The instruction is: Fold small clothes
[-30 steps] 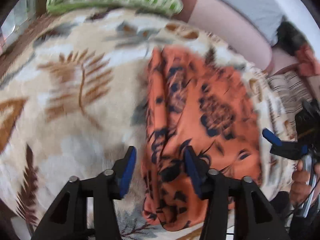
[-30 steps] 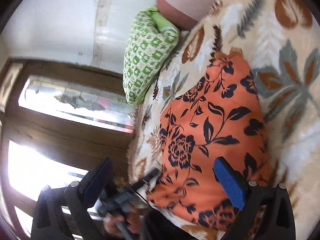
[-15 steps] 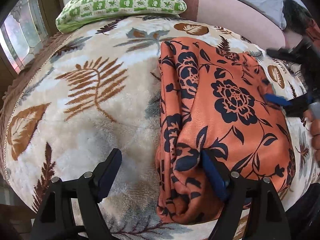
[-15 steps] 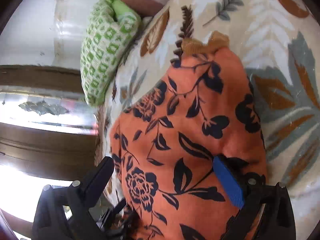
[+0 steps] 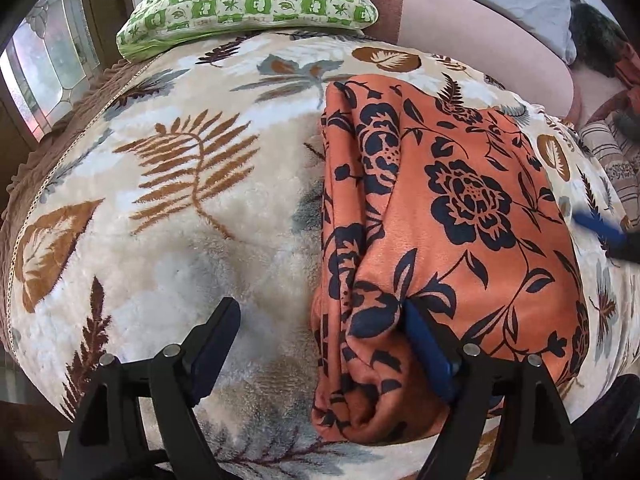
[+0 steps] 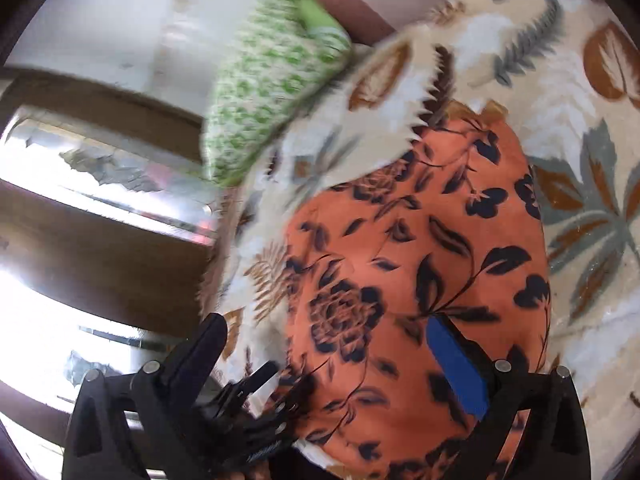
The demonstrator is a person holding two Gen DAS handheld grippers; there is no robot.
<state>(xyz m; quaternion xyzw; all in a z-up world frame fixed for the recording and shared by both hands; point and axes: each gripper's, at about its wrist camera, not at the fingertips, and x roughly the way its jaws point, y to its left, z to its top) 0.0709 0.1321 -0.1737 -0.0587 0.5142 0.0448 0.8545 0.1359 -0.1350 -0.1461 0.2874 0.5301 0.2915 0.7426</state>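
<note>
Orange cloth — right fingertip buried.

Black left claw frame, blue pads, silver screws.

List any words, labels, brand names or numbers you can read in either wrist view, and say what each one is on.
None can be read.
Green checked pillow: its squares carry small leaf and animal motifs with tiny marks that may be lettering, too small to read; blurred in the right wrist view.
Orange floral garment: print only, no tag showing.
Leaf-patterned blanket: pattern only.
Both tongs: no markings visible.
</note>
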